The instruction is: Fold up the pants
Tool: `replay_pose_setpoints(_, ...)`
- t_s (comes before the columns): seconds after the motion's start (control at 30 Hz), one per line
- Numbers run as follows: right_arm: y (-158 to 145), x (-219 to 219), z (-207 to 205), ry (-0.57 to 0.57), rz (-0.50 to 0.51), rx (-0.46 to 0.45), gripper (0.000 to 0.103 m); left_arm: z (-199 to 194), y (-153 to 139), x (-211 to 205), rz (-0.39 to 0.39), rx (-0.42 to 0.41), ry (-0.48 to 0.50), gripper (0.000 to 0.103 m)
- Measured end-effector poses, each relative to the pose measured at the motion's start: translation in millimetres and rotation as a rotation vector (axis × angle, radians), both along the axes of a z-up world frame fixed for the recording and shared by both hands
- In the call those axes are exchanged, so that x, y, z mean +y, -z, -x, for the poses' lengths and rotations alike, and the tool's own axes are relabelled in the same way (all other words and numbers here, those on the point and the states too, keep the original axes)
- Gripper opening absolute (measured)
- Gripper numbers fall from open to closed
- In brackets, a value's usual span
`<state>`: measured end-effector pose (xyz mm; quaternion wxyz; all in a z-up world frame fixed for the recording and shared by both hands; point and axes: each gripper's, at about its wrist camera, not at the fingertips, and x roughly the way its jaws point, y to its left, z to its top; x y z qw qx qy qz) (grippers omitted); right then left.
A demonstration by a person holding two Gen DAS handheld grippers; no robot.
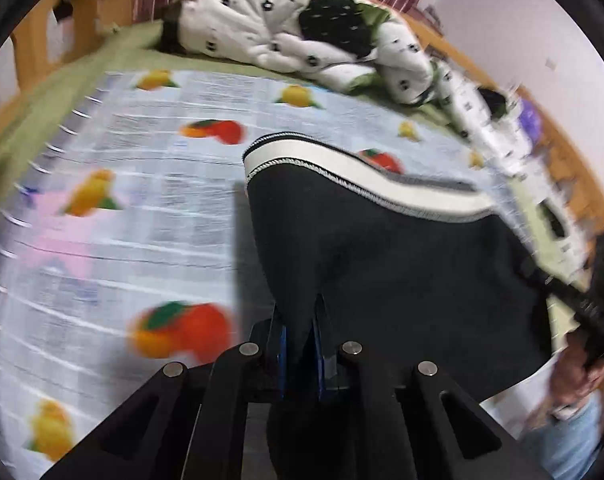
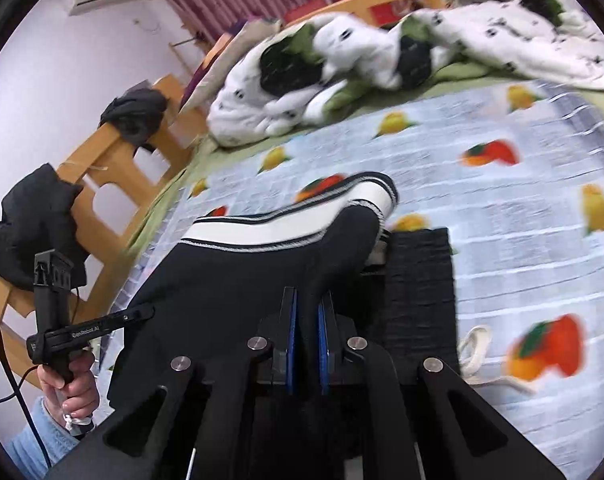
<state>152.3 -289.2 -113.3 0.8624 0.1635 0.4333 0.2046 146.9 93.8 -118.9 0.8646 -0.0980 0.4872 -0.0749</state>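
Both tongs, left tongs (image 1: pixel 302 336) and right tongs (image 2: pixel 306 320), are clamped on the black pants (image 1: pixel 381 248), lifted over the fruit-print bed sheet (image 1: pixel 142 216). I'd keep tension even and lay edges aligned.

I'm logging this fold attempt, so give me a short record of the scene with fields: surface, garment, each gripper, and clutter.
surface: fruit-print sheet on a bed
garment: dark pants with a white striped band, lifted at one edge
left gripper: shut on the pants
right gripper: shut on the pants
clutter: spotted white quilt bunched at the far side
image quality: motion blur
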Motion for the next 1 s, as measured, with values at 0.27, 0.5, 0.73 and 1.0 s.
replay_pose_setpoints(0.27, 41.8, 26.2, -17.2, 0.010, 0.115, 0.088, 0.023, 8.8, 30.3, 12.3, -0.023, 0.057, -0.078, 0.063)
replay_pose_setpoints(0.5, 0.0, 3.3, 11.8, 0.021, 0.068, -0.044, 0.009, 32.9, 1.9, 18.2, -0.016, -0.072, -0.058, 0.063)
replay_pose_setpoints(0.73, 27.2, -0.9, 14.3, 0.037, 0.259, 0.046, 0.030, 77.4, 6.4, -12.1, -0.086, -0.074, 0.097, 0.064)
replay_pose_setpoints(1.0, 4.3, -3.4, 86.7, 0.003, 0.294, -0.033, 0.030, 156.6, 32.8, -30.1, -0.200, -0.051, 0.240, 0.063)
